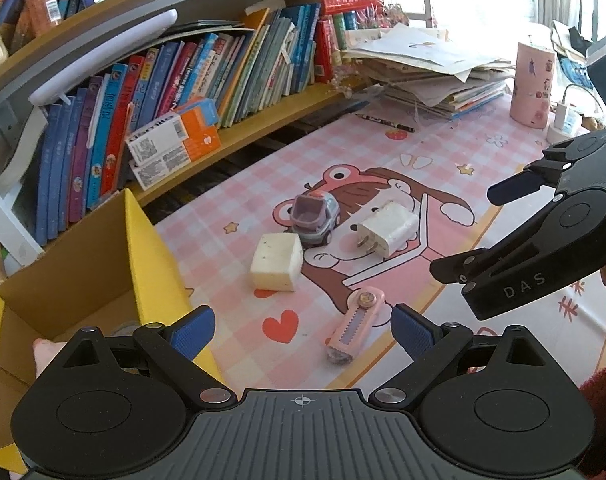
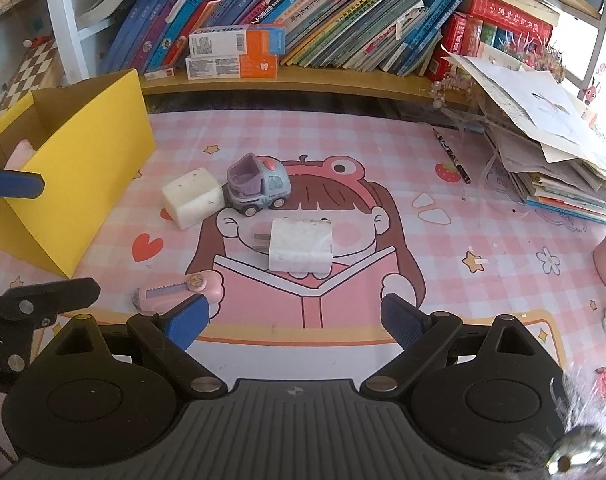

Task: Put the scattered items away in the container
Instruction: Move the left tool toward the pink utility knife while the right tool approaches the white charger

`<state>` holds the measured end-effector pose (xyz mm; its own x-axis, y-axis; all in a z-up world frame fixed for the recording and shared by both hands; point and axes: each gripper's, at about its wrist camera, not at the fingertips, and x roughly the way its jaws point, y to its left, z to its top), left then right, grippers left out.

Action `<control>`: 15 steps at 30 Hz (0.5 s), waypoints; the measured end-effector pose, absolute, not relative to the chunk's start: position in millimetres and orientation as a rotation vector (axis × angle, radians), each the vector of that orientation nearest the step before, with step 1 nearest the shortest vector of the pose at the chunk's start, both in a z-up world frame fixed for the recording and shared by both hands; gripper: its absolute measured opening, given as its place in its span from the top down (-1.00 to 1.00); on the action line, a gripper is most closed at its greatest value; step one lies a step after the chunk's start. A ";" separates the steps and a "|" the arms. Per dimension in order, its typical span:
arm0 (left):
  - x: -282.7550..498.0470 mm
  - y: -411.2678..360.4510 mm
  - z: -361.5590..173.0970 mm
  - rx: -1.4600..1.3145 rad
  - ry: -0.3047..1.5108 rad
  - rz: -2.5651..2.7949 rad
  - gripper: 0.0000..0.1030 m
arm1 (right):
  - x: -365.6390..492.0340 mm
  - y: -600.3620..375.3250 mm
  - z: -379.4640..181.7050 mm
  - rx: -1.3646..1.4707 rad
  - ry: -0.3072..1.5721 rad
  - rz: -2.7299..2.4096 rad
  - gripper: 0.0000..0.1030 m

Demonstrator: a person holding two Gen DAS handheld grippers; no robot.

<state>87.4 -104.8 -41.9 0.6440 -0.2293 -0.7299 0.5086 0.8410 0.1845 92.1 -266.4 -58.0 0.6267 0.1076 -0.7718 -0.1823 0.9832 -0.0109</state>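
Note:
A yellow cardboard box (image 1: 151, 256) (image 2: 83, 168) stands at the left of the pink desk mat, with a pink item inside. On the mat lie a cream cube (image 1: 277, 262) (image 2: 193, 198), a small purple toy truck (image 1: 317, 218) (image 2: 259, 188), a white charger plug (image 1: 389, 228) (image 2: 303, 246) and a pink utility knife (image 1: 355, 322) (image 2: 183, 286). My left gripper (image 1: 303, 334) is open and empty, beside the box, with the knife near its right finger. My right gripper (image 2: 293, 320) is open and empty, just short of the charger.
A low shelf of books (image 2: 303, 20) with orange-and-white boxes (image 2: 235, 52) runs along the back. A paper stack (image 2: 543, 140), a pen (image 2: 451, 156) and a pink cylinder (image 1: 533, 82) sit at the right.

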 end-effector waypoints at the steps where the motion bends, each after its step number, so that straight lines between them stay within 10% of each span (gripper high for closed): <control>1: 88.3 -105.3 -42.8 0.395 0.766 -0.435 -0.86 | 92.8 -266.8 -58.8 -0.090 0.880 0.167 -0.81; 15: 101.4 -113.6 -57.0 0.382 0.811 -0.478 -0.48 | 106.5 -266.8 -68.0 -0.092 0.893 0.180 -0.77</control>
<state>101.4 -113.6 -57.0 0.5935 -0.2576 -0.7625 0.5419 0.8284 0.1419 106.5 -266.8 -68.0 0.6134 0.1176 -0.7810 -0.1941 0.9810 -0.0047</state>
